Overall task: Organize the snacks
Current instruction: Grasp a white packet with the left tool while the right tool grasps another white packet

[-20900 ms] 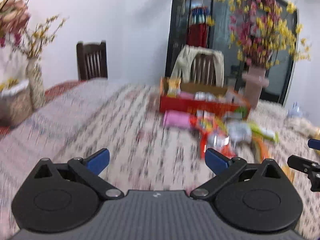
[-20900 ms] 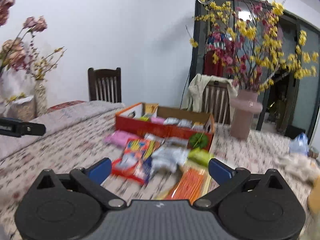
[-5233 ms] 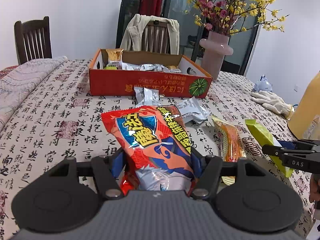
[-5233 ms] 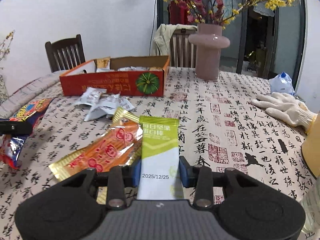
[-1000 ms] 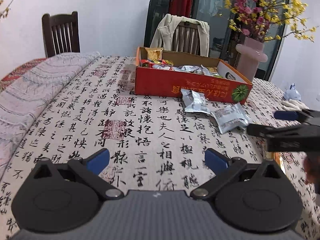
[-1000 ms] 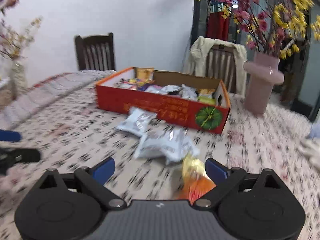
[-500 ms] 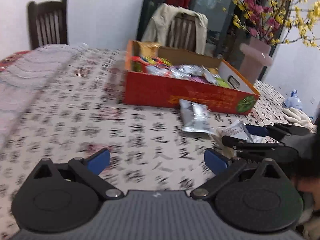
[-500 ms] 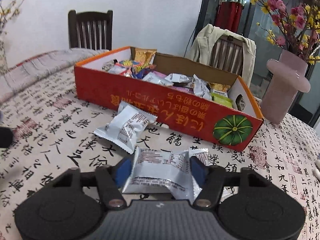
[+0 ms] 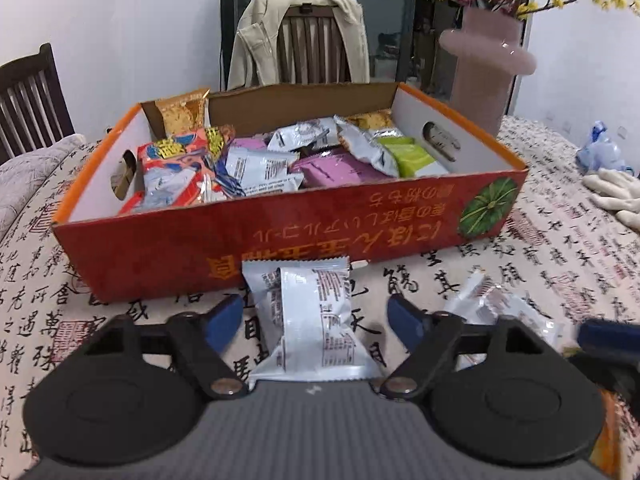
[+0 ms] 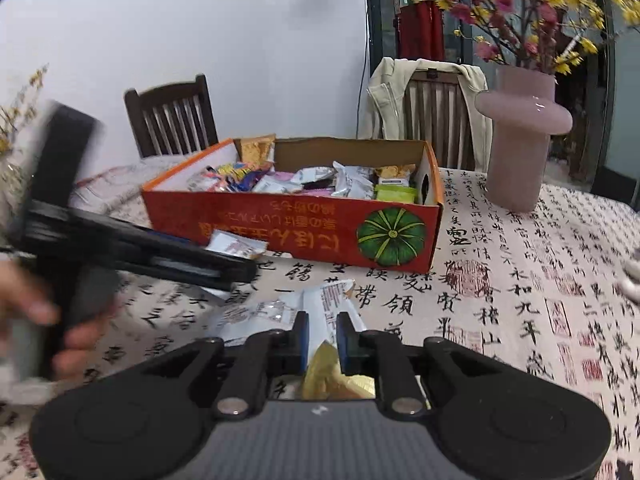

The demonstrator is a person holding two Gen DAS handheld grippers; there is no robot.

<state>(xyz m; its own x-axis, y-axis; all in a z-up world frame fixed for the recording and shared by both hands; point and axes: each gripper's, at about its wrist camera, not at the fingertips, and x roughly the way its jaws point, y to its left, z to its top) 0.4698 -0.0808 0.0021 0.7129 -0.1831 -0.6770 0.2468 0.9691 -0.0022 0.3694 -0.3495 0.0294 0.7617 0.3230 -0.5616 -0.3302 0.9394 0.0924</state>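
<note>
A red cardboard box [image 9: 280, 240] with several snack packets inside stands mid-table. In front of it lies a silver snack packet [image 9: 308, 320], between the fingers of my left gripper [image 9: 314, 320]. Its jaws are closing, and a gap still shows on each side of the packet. In the right wrist view my right gripper [image 10: 322, 338] is shut on a second silver packet [image 10: 326, 304], low over the tablecloth. A gold-orange packet [image 10: 336, 380] lies under it. The left gripper [image 10: 236, 272] reaches in from the left, held by a hand [image 10: 40, 312].
A pink vase [image 10: 520, 140] with flowering branches stands to the right of and behind the box. White gloves [image 9: 612, 192] lie at the far right. Two wooden chairs stand behind the table, one with a beige jacket [image 9: 296, 40] draped over it. The tablecloth [image 10: 540, 280] bears black calligraphy.
My left gripper came forward up to the box, straddles a silver packet and has narrowed. My right gripper closed onto the other silver packet.
</note>
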